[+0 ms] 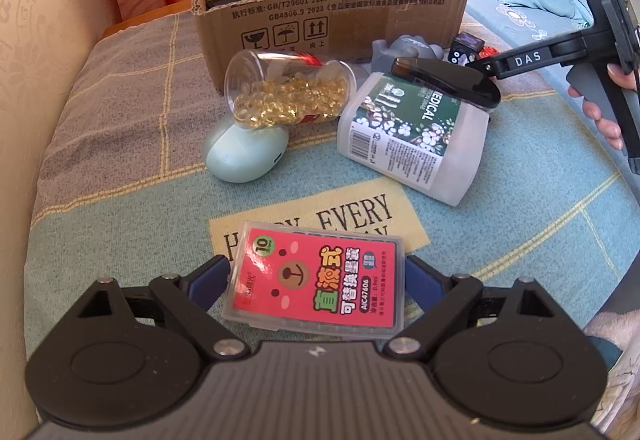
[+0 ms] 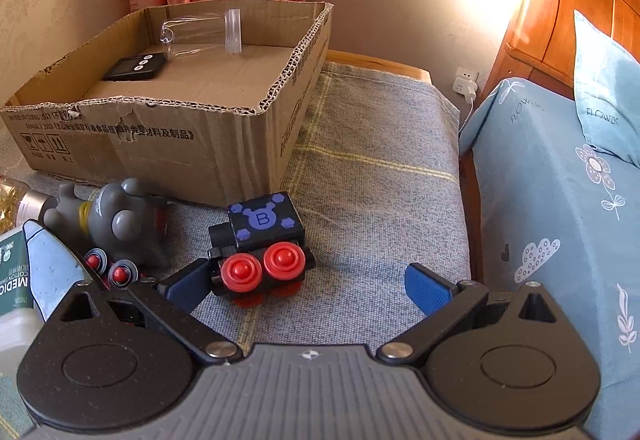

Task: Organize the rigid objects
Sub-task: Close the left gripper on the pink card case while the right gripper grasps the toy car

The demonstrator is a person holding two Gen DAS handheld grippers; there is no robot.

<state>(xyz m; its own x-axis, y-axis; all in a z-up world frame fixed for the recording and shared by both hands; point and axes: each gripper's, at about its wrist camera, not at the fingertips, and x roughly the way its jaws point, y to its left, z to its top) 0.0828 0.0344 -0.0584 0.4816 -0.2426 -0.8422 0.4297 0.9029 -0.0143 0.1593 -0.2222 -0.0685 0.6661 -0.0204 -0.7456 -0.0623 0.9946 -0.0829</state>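
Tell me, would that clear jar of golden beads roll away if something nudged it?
Probably. The jar of golden beads lies on its side and looks round, so a push could roll it, though it leans against the pale green case. Its loose contents would likely shift. The clear wall looks smooth, perhaps slippery.

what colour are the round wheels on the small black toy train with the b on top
Red wheels, clearest in the right wrist view.
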